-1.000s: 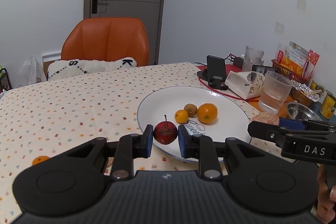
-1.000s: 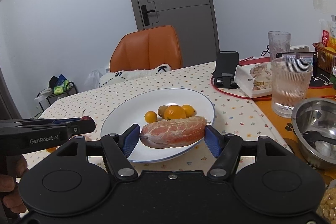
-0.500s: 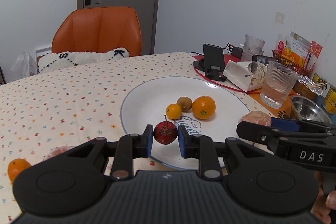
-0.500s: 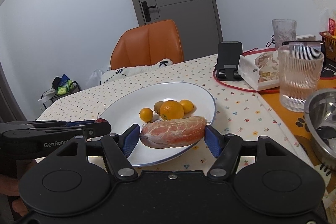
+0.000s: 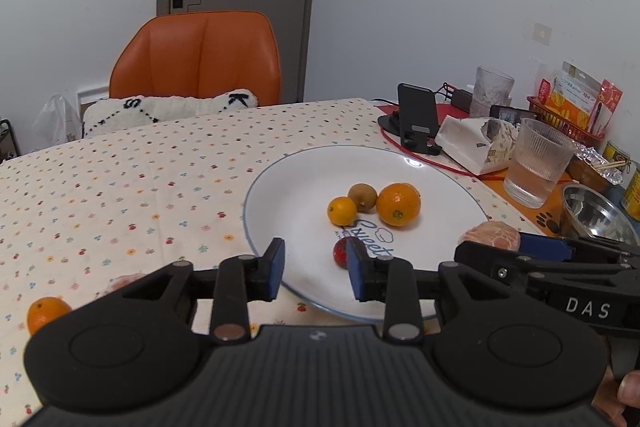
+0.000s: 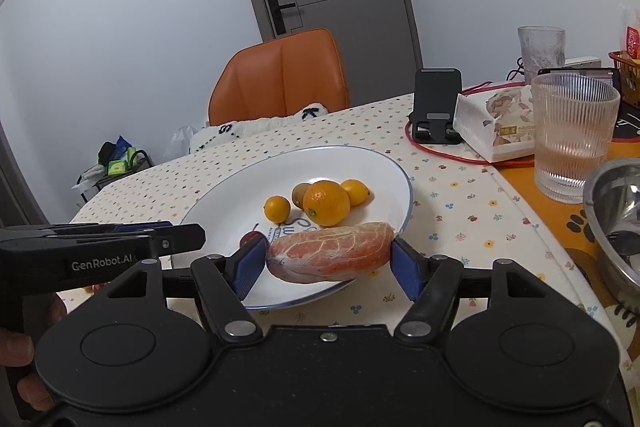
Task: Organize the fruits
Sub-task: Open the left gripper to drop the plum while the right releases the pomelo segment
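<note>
A white plate holds a large orange, a small orange and a kiwi. A small red fruit lies on the plate's near part, partly behind my left gripper's right pad. My left gripper is open over the plate's near rim and holds nothing. My right gripper is shut on a peeled pink grapefruit segment above the plate's front edge. A loose orange and a pinkish piece lie on the cloth at the left.
Right of the plate stand a ribbed glass of water, a steel bowl, a tissue pack and a black phone stand. An orange chair is behind the dotted tablecloth.
My left gripper has opened and let go of the red fruit, which now lies on the plate. The right gripper still holds the grapefruit segment, a little nearer the plate.
</note>
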`<state>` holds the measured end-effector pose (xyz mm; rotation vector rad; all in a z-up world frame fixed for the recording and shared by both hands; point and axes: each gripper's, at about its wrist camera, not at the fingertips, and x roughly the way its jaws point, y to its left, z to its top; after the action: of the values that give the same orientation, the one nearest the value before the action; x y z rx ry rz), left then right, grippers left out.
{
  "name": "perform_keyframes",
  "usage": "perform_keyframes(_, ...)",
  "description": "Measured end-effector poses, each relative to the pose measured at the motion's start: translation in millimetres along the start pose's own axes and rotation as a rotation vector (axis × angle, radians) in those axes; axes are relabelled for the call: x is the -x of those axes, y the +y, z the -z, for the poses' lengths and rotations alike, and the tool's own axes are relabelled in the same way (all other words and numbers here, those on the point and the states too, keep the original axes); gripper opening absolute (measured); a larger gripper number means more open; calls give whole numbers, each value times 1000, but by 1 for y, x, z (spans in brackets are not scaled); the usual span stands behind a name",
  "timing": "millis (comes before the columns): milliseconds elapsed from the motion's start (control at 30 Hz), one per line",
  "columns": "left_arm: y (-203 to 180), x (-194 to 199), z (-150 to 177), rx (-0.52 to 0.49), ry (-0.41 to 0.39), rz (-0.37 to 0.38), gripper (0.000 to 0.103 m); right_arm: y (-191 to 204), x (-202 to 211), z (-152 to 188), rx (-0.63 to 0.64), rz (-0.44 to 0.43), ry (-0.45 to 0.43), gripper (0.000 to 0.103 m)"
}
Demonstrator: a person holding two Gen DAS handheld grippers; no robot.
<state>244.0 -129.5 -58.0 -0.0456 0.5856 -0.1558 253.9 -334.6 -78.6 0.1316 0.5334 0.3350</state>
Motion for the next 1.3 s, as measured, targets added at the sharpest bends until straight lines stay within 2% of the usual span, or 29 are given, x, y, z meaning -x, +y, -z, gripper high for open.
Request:
perform_keyframes(133, 3, 8, 0, 7, -4, -24, 52, 2, 4, 0, -3, -1, 0, 67)
perform_keyframes(233, 6, 17, 0, 13, -17, -33, 57, 2, 5, 0, -3, -4, -3, 67)
perform_keyframes(567, 20, 43, 5, 27, -38, -77, 59, 6, 1, 1, 7, -4, -23, 66)
perform_keyframes(633, 23, 47, 5, 30, -44, -84, 59, 6, -2, 2, 5, -3, -16, 69)
perform_keyframes(900, 31, 56, 6, 50, -52, -97, 60, 13, 10, 3, 13, -8, -32, 71)
perform_keyframes(1167, 39, 72, 12, 55, -66, -109, 70, 27, 18, 6, 26, -26, -17, 72)
perform_keyframes(1300, 46, 81, 17, 65, -71, -128, 78, 38, 22, 7, 41, -44, -15, 75)
